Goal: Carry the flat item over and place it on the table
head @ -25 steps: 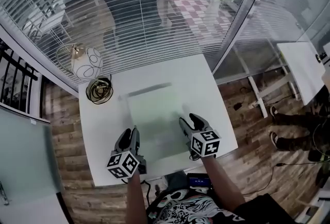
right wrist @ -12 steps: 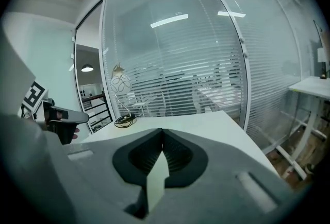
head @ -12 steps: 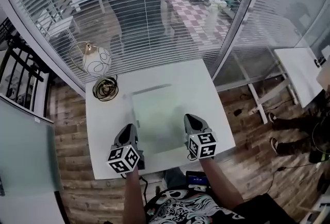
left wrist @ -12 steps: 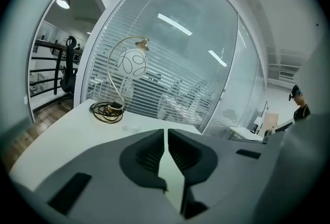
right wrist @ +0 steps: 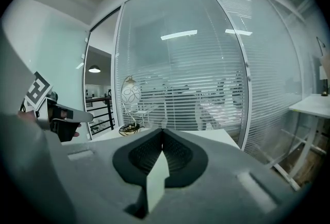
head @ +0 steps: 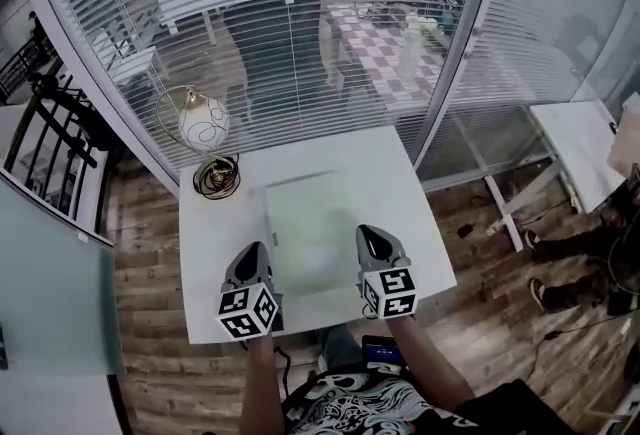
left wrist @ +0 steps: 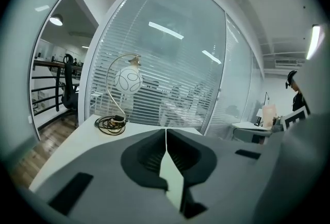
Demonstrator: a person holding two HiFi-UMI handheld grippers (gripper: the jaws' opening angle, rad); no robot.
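A smooth white square table [head: 212, 263] sits mid-frame. Over its centre is a thin, pale-green flat sheet [head: 310, 223], its side edges pinched in the closed jaws of the left gripper [head: 250, 261] and right gripper [head: 371, 241]. A patterned globe lamp [head: 203, 123] stands at upper left.

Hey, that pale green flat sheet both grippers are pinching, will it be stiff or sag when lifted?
Probably fairly stiff: the pale green sheet looks flat with straight edges between the left gripper and right gripper. Likely light, since its edge looks thin in the jaws. Held only at the near end, its far end might droop slightly.
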